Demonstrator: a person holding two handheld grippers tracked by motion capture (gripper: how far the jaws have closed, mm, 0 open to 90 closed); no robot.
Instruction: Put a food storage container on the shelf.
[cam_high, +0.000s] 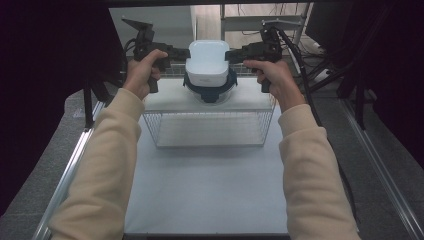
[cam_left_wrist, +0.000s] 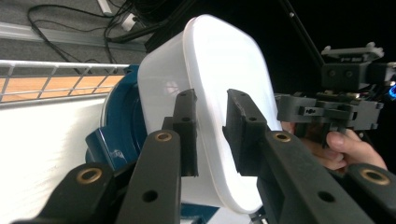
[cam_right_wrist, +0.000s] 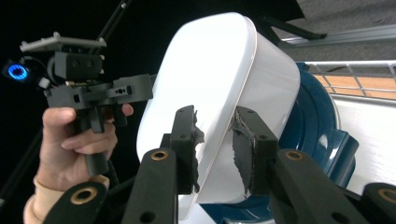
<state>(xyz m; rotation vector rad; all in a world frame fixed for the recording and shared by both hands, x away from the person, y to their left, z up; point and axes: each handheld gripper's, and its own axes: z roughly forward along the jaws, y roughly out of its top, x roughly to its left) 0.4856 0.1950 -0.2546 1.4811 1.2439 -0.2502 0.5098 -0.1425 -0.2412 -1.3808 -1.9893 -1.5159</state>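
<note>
A white rounded-square tub (cam_high: 207, 62) sits on top of a dark blue bowl-like base (cam_high: 210, 91), which stands on the white top of a wire rack (cam_high: 165, 100). My left gripper (cam_high: 186, 52) reaches in from the left and my right gripper (cam_high: 227, 55) from the right, level with the tub's upper rim. In the left gripper view the tub (cam_left_wrist: 219, 70) has its rim edge in the gap of my left gripper (cam_left_wrist: 211, 126), with the jaws a little apart from it. In the right gripper view my right gripper (cam_right_wrist: 214, 149) straddles the tub's rim (cam_right_wrist: 219, 93) the same way, pads not pressing.
The wire rack's basket (cam_high: 210, 130) stands at the far middle of the white table mat (cam_high: 205, 190). Cables and dark stands (cam_high: 330, 65) crowd the back right. Metal table rails (cam_high: 65, 175) run along both sides.
</note>
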